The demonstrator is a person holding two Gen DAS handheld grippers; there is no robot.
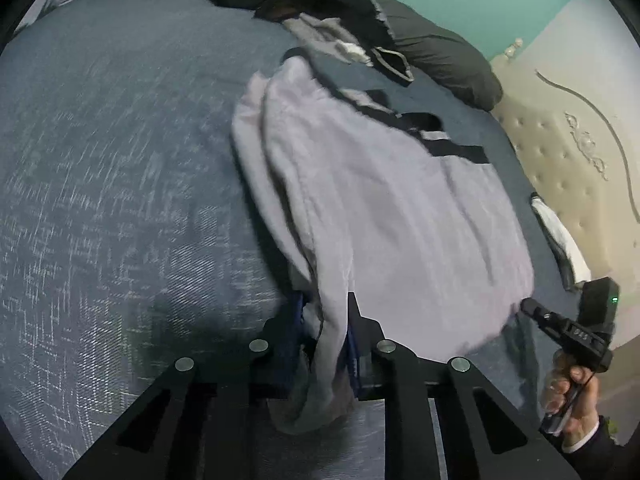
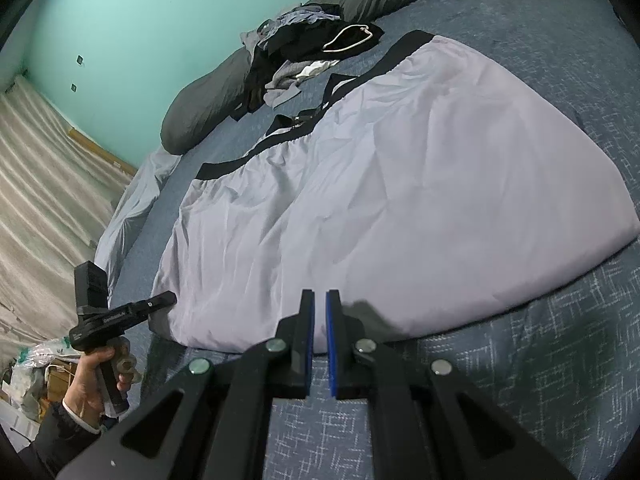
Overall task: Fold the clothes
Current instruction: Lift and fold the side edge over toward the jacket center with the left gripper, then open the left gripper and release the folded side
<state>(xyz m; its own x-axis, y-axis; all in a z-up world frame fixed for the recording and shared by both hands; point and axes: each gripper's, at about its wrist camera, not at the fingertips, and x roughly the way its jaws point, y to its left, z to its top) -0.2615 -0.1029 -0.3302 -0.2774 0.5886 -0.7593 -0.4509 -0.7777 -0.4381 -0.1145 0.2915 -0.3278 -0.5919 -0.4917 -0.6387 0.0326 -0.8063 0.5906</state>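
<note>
The left gripper (image 1: 329, 344) has its jaws clamped on a corner of the shorts (image 1: 384, 208), which spread ahead across the bed (image 1: 120, 160). The right gripper (image 2: 320, 320), jaws together and empty, sits just short of the near hem.

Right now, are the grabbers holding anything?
The left gripper pinches the lilac skirt at its bunched hem corner. The right gripper is shut and empty.

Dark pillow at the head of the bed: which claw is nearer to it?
Neither clearly. Both claws, left and right, sit at the lilac garment's near edge, far from the pillow.
</note>
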